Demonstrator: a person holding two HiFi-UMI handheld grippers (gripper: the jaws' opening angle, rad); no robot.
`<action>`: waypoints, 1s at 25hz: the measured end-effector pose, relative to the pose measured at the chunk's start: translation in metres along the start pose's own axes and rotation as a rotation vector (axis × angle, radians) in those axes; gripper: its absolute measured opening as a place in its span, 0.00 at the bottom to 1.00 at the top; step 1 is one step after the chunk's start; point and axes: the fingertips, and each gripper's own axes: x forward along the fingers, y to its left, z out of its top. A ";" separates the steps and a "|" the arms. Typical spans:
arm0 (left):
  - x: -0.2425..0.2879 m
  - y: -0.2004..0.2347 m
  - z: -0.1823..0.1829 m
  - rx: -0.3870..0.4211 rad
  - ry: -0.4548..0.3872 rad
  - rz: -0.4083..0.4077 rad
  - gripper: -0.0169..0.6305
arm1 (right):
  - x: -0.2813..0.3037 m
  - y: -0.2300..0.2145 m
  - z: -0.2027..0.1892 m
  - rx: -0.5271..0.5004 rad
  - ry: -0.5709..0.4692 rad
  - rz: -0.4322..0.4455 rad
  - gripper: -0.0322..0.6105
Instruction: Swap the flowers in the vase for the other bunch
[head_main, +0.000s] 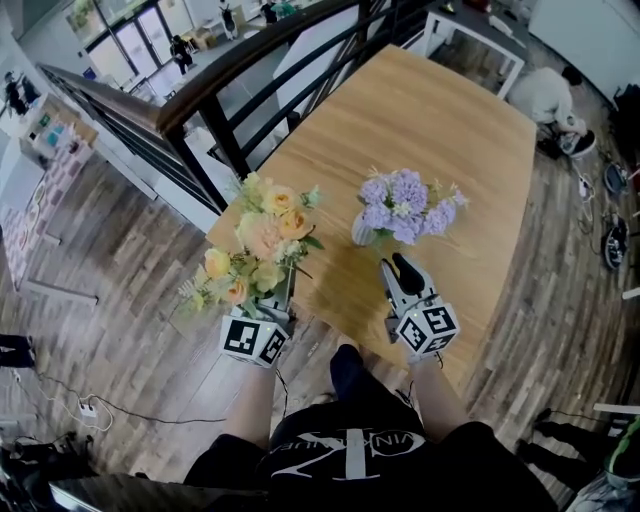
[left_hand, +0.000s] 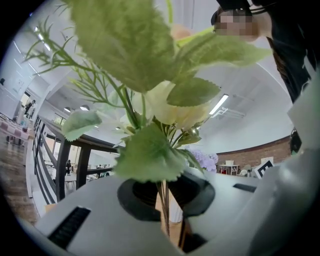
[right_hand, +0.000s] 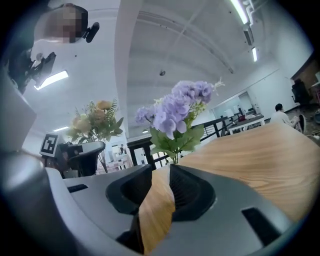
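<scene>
A bunch of yellow and peach flowers (head_main: 262, 245) stands upright at the table's near left edge, its stems clamped in my left gripper (head_main: 283, 300). In the left gripper view the thin stems (left_hand: 163, 200) run between the jaws of that gripper (left_hand: 162, 197), and leaves fill the top of the frame. The purple bunch (head_main: 405, 205) sits in a small pale vase (head_main: 362, 232) on the wooden table (head_main: 450, 130). My right gripper (head_main: 400, 267) hangs just in front of the vase, open and empty. In the right gripper view the purple flowers (right_hand: 175, 110) rise beyond the parted jaws of that gripper (right_hand: 160, 192), which hide the vase.
A black railing (head_main: 250, 60) runs along the table's far left side over a drop to a lower floor. A white table (head_main: 470, 35) stands beyond the far end. A person (head_main: 545, 95) crouches on the floor at right. Cables lie on the wooden floor at left.
</scene>
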 end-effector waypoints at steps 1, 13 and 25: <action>-0.004 -0.002 0.000 -0.003 -0.001 -0.005 0.09 | -0.005 0.005 0.001 -0.004 -0.006 0.000 0.22; -0.086 -0.061 0.008 -0.042 0.009 -0.104 0.09 | -0.095 0.088 0.025 -0.026 -0.072 0.030 0.14; -0.209 -0.119 -0.005 -0.082 0.045 -0.218 0.09 | -0.190 0.186 0.015 -0.047 -0.126 0.061 0.14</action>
